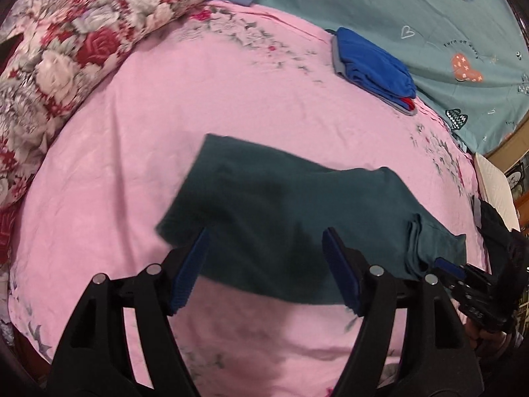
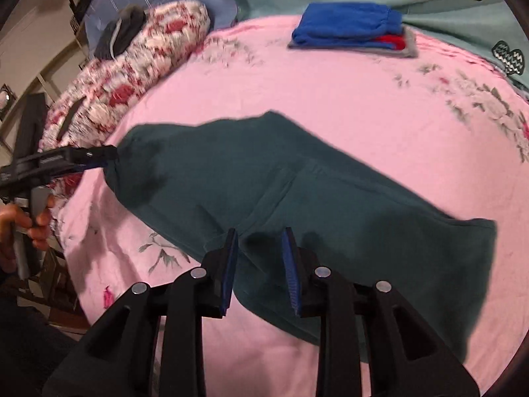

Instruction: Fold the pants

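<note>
Dark teal pants (image 1: 281, 211) lie folded on the pink bedspread (image 1: 148, 106); they also show in the right wrist view (image 2: 297, 192). My left gripper (image 1: 266, 271) hovers open over the pants' near edge, jaws wide apart. In the right wrist view the left gripper (image 2: 99, 157) appears at the pants' left end, touching the cloth there. My right gripper (image 2: 259, 271) is open just above the pants' middle, jaws a small way apart, nothing between them. In the left wrist view the right gripper (image 1: 453, 269) sits at the pants' right end.
A stack of folded blue, red and grey clothes (image 1: 377, 66) lies at the far side of the bedspread, also seen in the right wrist view (image 2: 350, 29). A floral rolled quilt (image 1: 66, 49) lies on the left. A teal sheet (image 1: 429, 16) lies beyond.
</note>
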{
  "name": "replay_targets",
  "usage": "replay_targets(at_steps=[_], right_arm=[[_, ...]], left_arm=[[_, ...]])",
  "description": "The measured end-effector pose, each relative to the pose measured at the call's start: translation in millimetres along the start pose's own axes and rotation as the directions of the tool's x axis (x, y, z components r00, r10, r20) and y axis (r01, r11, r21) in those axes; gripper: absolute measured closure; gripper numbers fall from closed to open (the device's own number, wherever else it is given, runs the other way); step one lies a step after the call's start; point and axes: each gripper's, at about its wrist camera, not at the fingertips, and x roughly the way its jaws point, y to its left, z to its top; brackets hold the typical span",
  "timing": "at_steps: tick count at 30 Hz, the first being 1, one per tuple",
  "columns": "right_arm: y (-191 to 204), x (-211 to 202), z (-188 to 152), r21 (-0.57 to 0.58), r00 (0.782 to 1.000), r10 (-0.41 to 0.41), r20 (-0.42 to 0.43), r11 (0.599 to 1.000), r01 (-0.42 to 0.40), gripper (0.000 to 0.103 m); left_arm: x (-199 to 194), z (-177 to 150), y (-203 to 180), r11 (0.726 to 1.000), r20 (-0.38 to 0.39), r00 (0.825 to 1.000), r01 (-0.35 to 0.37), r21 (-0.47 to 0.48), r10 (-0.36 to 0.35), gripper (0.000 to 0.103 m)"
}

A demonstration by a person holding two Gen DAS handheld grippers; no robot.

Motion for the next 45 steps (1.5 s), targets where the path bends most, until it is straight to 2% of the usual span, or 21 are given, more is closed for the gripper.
replay_targets(at_steps=[3, 4, 6, 10, 12, 14, 15, 16, 18, 19, 20, 21, 22, 25, 27, 31, 32, 35, 39, 44, 45], right_arm=[[-1.1, 10.1, -0.3, 0.009, 1.0, -0.005, -0.016, 1.0, 0.005, 0.076], [-0.1, 9.9, 1.6, -0.006, 1.0, -0.013, -0.023, 1.0, 0.013, 0.087], [-0.1, 0.3, 6.0, -0.007, 0.999, -0.035, -0.014, 0.999, 0.034, 0.099], [9.6, -29.1, 7.1, 0.007, 0.999, 0.004, 0.048, 1.0, -0.005, 0.099], [18.3, -26.2, -0.4, -0.008, 1.0, 0.02, 0.02, 1.0, -0.02, 0.099], [22.2, -8.2, -8.8, -0.029, 0.999, -0.015, -0.032, 0.999, 0.014, 0.099], [20.8, 4.4, -14.3, -0.027, 0.998, -0.024, -0.065, 0.999, 0.022, 0.095], [20.9, 4.9, -13.3, -0.014, 0.999, -0.021, -0.042, 1.0, 0.021, 0.087], [17.8, -3.4, -6.1, 0.036, 0.997, -0.04, -0.06, 0.998, 0.042, 0.072], [16.7, -11.4, -3.1, 0.061, 0.999, -0.019, -0.044, 0.998, 0.022, 0.064], [16.8, -23.5, -0.3, 0.081, 1.0, -0.01, 0.002, 0.997, 0.01, 0.061], [17.9, -29.0, 0.6, 0.083, 0.999, -0.029, 0.03, 0.996, 0.026, 0.053], [18.9, -30.4, 0.5, 0.08, 0.998, -0.047, 0.041, 0.996, 0.043, 0.05], [20.0, -28.2, -0.7, 0.076, 0.994, -0.101, 0.038, 0.992, 0.098, 0.05], [12.6, -25.0, -1.9, 0.126, 0.984, -0.175, 0.043, 0.978, 0.169, 0.05], [-13.9, -3.1, -13.6, 0.252, 0.975, -0.214, -0.06, 0.942, 0.222, 0.05], [-17.2, -2.7, -16.6, 0.269, 0.977, -0.211, -0.038, 0.939, 0.214, 0.049], [-13.7, 0.4, -16.5, 0.253, 0.97, -0.241, -0.033, 0.937, 0.241, 0.047], [-6.3, 5.6, -16.7, 0.207, 0.959, -0.282, -0.034, 0.937, 0.282, 0.041], [-4.5, 5.5, -16.1, 0.188, 0.956, -0.291, -0.029, 0.938, 0.292, 0.039], [-5.3, 5.1, -16.0, 0.187, 0.957, -0.29, -0.029, 0.939, 0.29, 0.039]], left_arm=[[-0.6, -1.7, 10.1, 1.0, -0.004, 1.0, 0.018, -0.008, -0.018, 0.03], [-0.2, -1.5, 12.6, 1.0, -0.006, 1.0, 0.027, -0.011, -0.027, 0.029], [0.2, -0.7, 16.5, 0.999, -0.003, 0.999, 0.041, -0.01, -0.041, 0.029], [0.5, 3.3, 20.8, 0.998, 0.014, 0.998, 0.06, -0.002, -0.06, 0.029], [1.0, 4.5, 23.2, 0.997, 0.02, 0.997, 0.073, -0.008, -0.073, 0.028], [2.5, 4.2, 25.3, 0.997, 0.022, 0.997, 0.076, -0.007, -0.076, 0.027], [3.4, 4.2, 26.7, 0.997, 0.021, 0.997, 0.076, -0.007, -0.076, 0.026], [4.7, 4.7, 28.3, 0.997, 0.015, 0.997, 0.076, -0.006, -0.076, 0.026], [4.4, 6.9, 33.3, 0.996, 0.009, 0.997, 0.083, -0.011, -0.083, 0.025], [3.6, 7.8, 35.8, 0.996, 0.008, 0.996, 0.091, -0.016, -0.091, 0.021], [4.1, 8.9, 39.2, 0.995, 0.004, 0.996, 0.094, -0.023, -0.093, 0.019], [6.7, 10.3, 42.5, 0.996, -0.008, 0.996, 0.089, -0.026, -0.089, 0.019], [8.7, 11.5, 45.7, 0.996, -0.017, 0.996, 0.082, -0.028, -0.083, 0.019], [11.7, 16.5, 55.4, 0.996, -0.017, 0.997, 0.069, -0.062, -0.071, 0.019], [17.3, 19.1, 57.8, 0.994, -0.041, 0.996, 0.08, -0.076, -0.083, 0.019], [31.5, 21.4, 44.5, 0.997, -0.093, 0.993, 0.072, -0.001, -0.072, 0.021], [34.7, 21.4, 39.0, 0.998, -0.107, 0.992, 0.063, 0.026, -0.06, 0.021], [43.0, 20.9, 24.6, 0.993, -0.13, 0.991, 0.003, 0.115, 0.012, 0.025], [49.4, 20.8, 17.5, 0.984, -0.143, 0.986, -0.055, 0.17, 0.08, 0.031], [53.7, 21.5, 12.5, 0.971, -0.158, 0.98, -0.087, 0.224, 0.125, 0.031], [54.6, 21.9, 11.5, 0.968, -0.16, 0.978, -0.095, 0.234, 0.134, 0.028]])
